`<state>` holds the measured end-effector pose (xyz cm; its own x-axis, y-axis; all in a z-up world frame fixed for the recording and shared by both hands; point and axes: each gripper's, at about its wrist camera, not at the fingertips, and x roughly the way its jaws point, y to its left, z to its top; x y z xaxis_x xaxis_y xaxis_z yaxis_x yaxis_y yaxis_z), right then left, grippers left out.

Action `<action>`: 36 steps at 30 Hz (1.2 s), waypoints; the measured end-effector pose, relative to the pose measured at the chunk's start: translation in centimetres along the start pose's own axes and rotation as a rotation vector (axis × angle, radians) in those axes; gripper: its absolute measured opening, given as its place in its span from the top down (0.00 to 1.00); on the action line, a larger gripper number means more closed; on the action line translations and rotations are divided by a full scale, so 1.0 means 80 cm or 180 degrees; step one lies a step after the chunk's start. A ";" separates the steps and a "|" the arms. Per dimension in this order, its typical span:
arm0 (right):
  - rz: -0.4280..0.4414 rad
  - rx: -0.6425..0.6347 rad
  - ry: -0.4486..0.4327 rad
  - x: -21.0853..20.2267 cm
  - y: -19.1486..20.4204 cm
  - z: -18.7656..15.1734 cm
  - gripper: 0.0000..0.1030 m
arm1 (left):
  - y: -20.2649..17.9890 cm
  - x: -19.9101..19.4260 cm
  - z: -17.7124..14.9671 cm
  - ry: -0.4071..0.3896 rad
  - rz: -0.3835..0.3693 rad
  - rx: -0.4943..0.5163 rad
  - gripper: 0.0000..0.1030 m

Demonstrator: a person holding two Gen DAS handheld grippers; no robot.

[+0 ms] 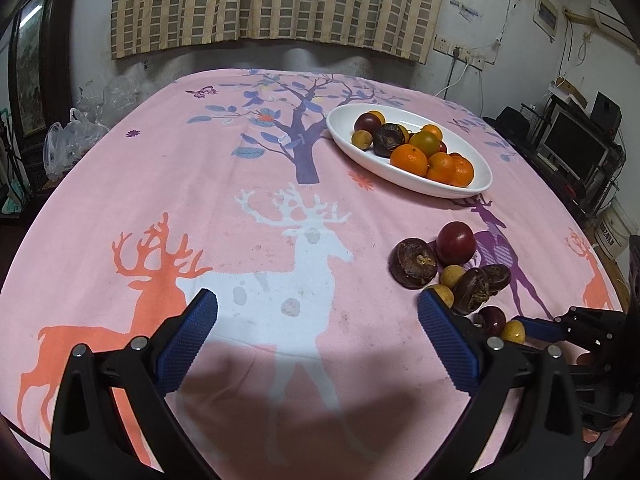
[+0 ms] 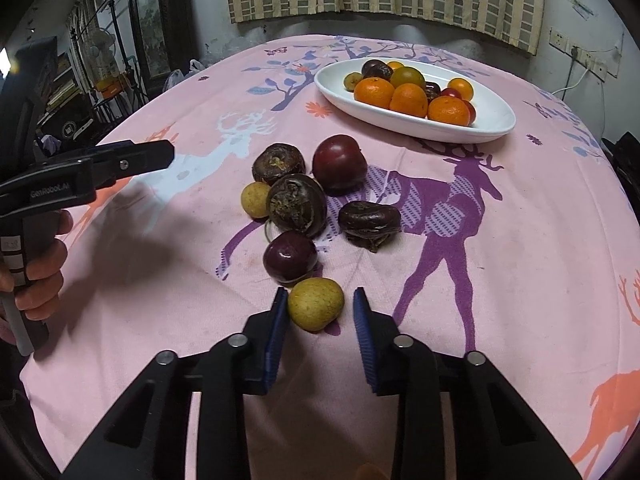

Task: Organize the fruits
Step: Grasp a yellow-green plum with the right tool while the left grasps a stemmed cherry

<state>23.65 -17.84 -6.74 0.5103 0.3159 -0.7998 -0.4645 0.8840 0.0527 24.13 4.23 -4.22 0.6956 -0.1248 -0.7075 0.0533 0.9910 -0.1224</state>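
Observation:
A white oval dish (image 2: 492, 128) (image 1: 348, 144) at the far side of the table holds oranges, plums and other small fruit. Loose fruit lies on the pink cloth: a red plum (image 2: 339, 162) (image 1: 456, 242), three dark wrinkled fruits (image 2: 296, 204), a dark plum (image 2: 290, 256), and two small yellow fruits (image 2: 256, 199). My right gripper (image 2: 320, 300) is open, its jaws on either side of a small yellow fruit (image 2: 316, 303) (image 1: 513, 331), the left pad touching it. My left gripper (image 1: 316, 310) is open and empty over the white deer print, left of the fruit.
The table has a pink cloth with deer and tree prints (image 1: 304, 248). Plastic bags (image 1: 68, 140) lie past the far left edge. A shelf with a monitor (image 1: 576, 144) stands to the right. A checked curtain (image 1: 280, 0) hangs on the back wall.

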 end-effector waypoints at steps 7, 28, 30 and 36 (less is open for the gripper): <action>-0.0171 0.0564 -0.0407 -0.040 -0.055 0.006 0.73 | -0.022 0.002 -0.011 0.0155 -0.0321 0.0091 0.05; -0.0103 0.0941 -0.0629 -0.069 -0.084 -0.003 0.73 | -0.166 0.050 -0.032 0.0532 -0.0485 0.0688 0.67; -0.0118 0.0940 -0.0622 -0.069 -0.085 -0.003 0.73 | -0.166 0.053 -0.031 0.0526 -0.0463 0.0695 0.72; -0.0151 0.0947 -0.0570 -0.063 -0.086 -0.004 0.73 | -0.156 0.047 -0.028 0.0520 -0.0535 0.0586 0.76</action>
<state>24.06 -25.66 -3.24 0.6574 0.3041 -0.6894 -0.2194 0.9526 0.2109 24.44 -8.75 -6.92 0.5423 -0.2791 -0.7925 0.2975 0.9459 -0.1295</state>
